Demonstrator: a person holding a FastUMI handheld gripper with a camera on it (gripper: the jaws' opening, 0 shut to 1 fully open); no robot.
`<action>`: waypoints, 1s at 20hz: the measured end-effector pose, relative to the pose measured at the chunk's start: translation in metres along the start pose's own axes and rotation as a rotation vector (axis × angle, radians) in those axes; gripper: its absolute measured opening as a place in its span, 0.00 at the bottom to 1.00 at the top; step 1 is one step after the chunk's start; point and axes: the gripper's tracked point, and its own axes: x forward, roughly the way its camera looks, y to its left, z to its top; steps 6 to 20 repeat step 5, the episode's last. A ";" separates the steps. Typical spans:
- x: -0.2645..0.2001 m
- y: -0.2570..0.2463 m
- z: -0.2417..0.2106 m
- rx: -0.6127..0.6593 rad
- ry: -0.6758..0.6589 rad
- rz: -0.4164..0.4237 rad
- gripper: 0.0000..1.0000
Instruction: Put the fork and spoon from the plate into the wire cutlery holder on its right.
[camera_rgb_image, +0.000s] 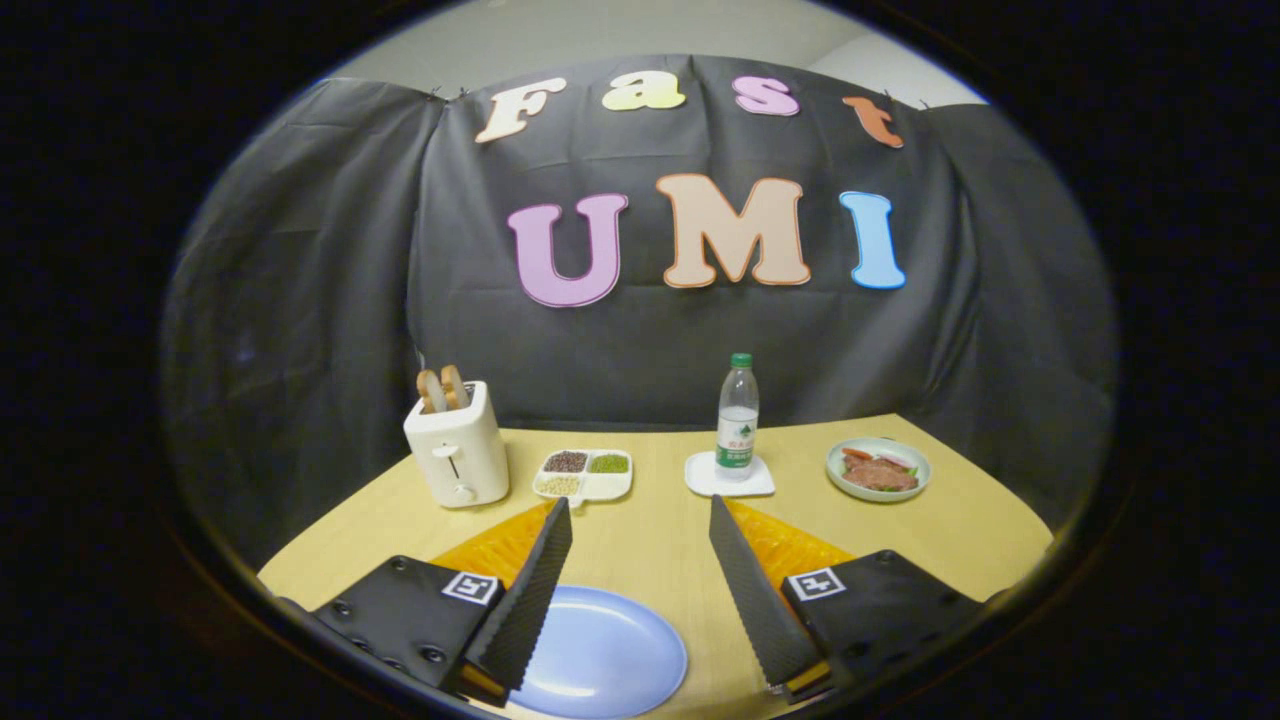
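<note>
Gripper (640, 515) wide open, nothing held, the two black ribbed fingers (525, 600) splayed apart over a light wood table (650, 530). Between the fingers, low and near their bases, lies one blue plate (600, 655); its left rim is covered by the left finger and its near edge is cut off, and the part that shows is bare blue with a glare streak. Whether any cutlery sits on the hidden part cannot be told. Bare tabletop lies just ahead of the tips. Beyond the left finger stands one cream toaster (457, 447) with two slices of toast (443, 389) sticking up from the slots. Just right of it, one white divided dish (583, 473) with four compartments: dark brown grains, green ones, pale ones, and one that looks empty; contents too small to name. Beyond the right fingertip, one clear water bottle (737, 417) with a green cap stands upright on one white square coaster (729, 475). Further right, well apart from the bottle, one pale green plate of food (878, 469) holds a brownish piece and some orange-red bits, hard to make out. Orange panels on the gripper body show behind each finger, and one square black-and-white marker sits on each finger mount, two in all.
</note>
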 end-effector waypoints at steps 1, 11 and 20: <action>-0.001 -0.008 0.003 -0.012 0.001 -0.012 0.89; -0.003 -0.014 0.004 -0.019 0.000 -0.031 0.89; -0.003 -0.014 0.004 -0.019 0.000 -0.031 0.89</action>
